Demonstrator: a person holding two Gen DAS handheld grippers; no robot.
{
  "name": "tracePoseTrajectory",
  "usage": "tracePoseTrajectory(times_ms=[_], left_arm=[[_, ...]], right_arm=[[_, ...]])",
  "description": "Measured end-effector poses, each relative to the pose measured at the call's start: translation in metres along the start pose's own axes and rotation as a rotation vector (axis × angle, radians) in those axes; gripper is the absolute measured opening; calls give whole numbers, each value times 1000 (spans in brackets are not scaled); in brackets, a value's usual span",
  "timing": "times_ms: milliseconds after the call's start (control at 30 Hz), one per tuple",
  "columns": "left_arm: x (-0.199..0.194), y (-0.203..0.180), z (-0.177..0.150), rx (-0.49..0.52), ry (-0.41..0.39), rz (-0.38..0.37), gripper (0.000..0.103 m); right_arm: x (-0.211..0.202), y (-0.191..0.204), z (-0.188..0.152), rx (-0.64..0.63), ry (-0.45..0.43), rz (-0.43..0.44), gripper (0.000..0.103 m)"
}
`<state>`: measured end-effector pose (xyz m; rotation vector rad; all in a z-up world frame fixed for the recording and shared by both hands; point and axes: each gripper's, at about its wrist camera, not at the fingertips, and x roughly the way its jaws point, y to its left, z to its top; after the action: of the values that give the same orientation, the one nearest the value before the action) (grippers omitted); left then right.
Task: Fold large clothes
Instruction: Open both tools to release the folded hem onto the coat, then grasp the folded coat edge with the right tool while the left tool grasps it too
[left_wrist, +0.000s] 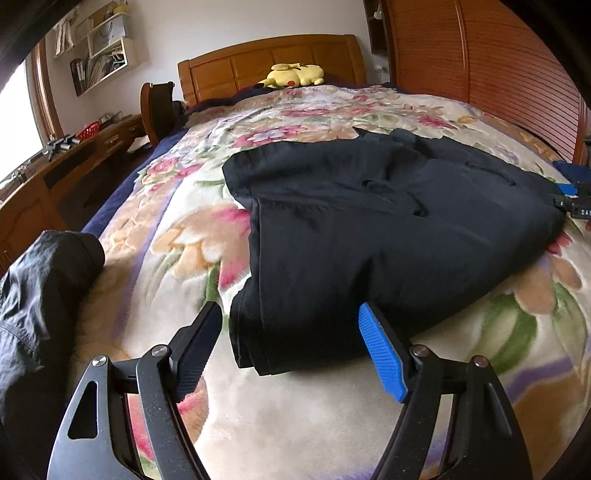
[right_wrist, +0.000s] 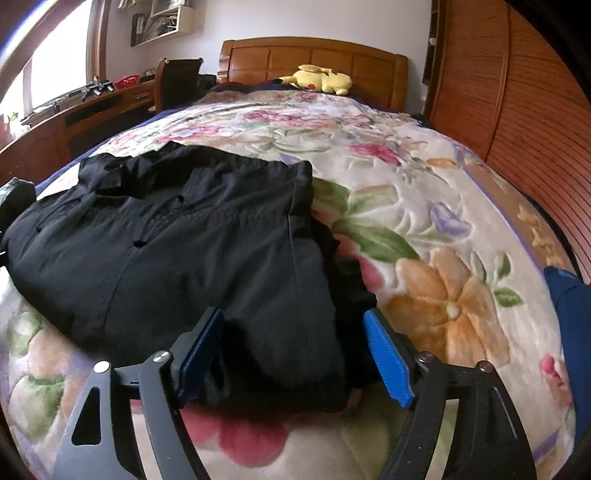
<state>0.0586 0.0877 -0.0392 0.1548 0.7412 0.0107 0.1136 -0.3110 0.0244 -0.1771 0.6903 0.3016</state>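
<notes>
Left wrist view: the left gripper stands wide open at bottom centre, holding nothing; the near edge of the folded black garment lies between its fingers on the floral blanket.

Right wrist view: the right gripper gapes wide at bottom centre, straddling the black garment's near corner, pads apparently not pressing it.

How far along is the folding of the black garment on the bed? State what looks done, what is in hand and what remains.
Done: the black garment lies on the floral blanket with its sides folded in to a narrow stack.
In hand: nothing is gripped; the left gripper and right gripper stand open at its near hem corners.
Left: probably gripping the hem and folding it towards the collar.
</notes>
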Motion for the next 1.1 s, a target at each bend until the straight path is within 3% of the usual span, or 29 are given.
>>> tracePoseTrajectory(times_ms=[167,533,800,1000,1100], left_arm=[[6,0,-6,-13,4,-3,77],[5,1,-6,-38,1,-19,77],[-3,18,0,-109,-31,-61,77],[3,18,2,-111,-14,-94,54],[4,12,2,-83,-9,-70,52]], right_arm=[[10,-3,-3,33,23,12,90],[27,-6,-3,52,81,54,90],[35,-13,-3,77,100,97,90],[37,-14,-4,74,100,117,85],[36,-14,-5,75,99,132,82]])
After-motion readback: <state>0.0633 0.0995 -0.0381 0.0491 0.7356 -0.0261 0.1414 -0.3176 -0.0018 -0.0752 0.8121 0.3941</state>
